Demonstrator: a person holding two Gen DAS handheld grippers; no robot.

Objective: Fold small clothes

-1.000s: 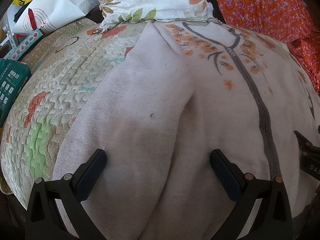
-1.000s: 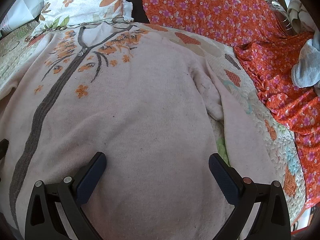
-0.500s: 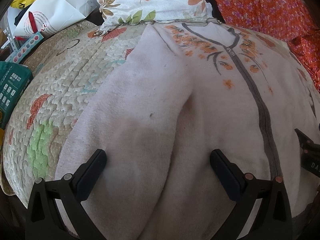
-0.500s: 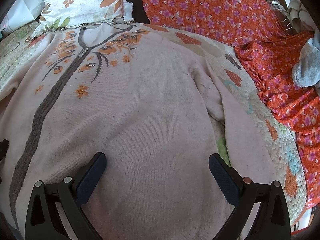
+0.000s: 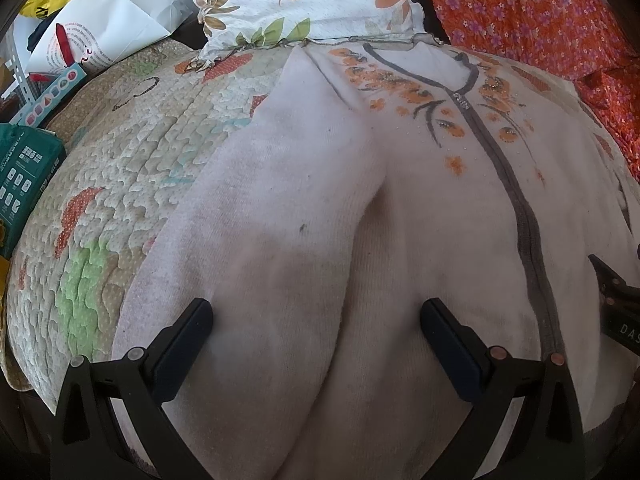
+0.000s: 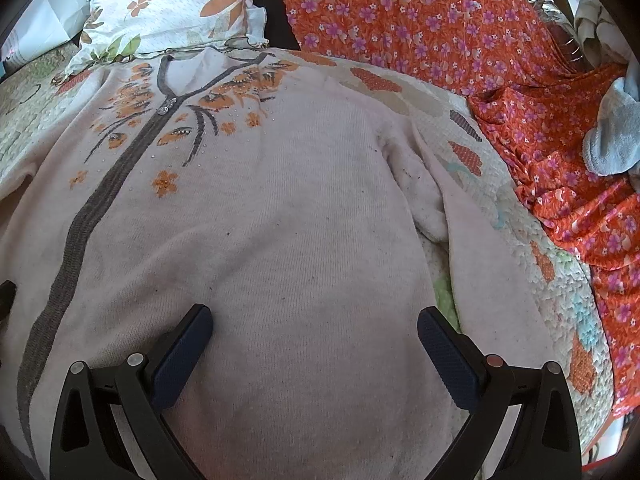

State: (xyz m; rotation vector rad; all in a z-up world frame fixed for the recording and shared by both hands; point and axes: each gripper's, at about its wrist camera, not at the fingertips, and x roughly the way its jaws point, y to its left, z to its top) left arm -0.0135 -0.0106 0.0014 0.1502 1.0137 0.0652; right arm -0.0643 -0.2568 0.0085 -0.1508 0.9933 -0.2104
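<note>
A pale pink knit cardigan (image 5: 440, 208) with a grey zipper band and orange flower embroidery lies spread face up on a quilted bed cover (image 5: 120, 168). Its left sleeve (image 5: 280, 200) lies alongside the body. My left gripper (image 5: 316, 320) is open, just above the sleeve and the lower body, holding nothing. In the right wrist view the cardigan (image 6: 280, 220) fills the frame, its right sleeve (image 6: 464, 240) lying along the side. My right gripper (image 6: 314, 328) is open over the lower body, empty. Its edge shows in the left wrist view (image 5: 616, 304).
A floral pillow (image 5: 304, 0) lies beyond the collar. Orange flowered fabric (image 6: 520, 60) covers the right side, with a grey-blue cloth (image 6: 612, 140) on it. White bags (image 5: 104, 28) and a green box (image 5: 24, 176) sit at the left edge of the bed.
Both grippers stay open over the cardigan. The views have shifted only slightly; the cardigan has not moved.
</note>
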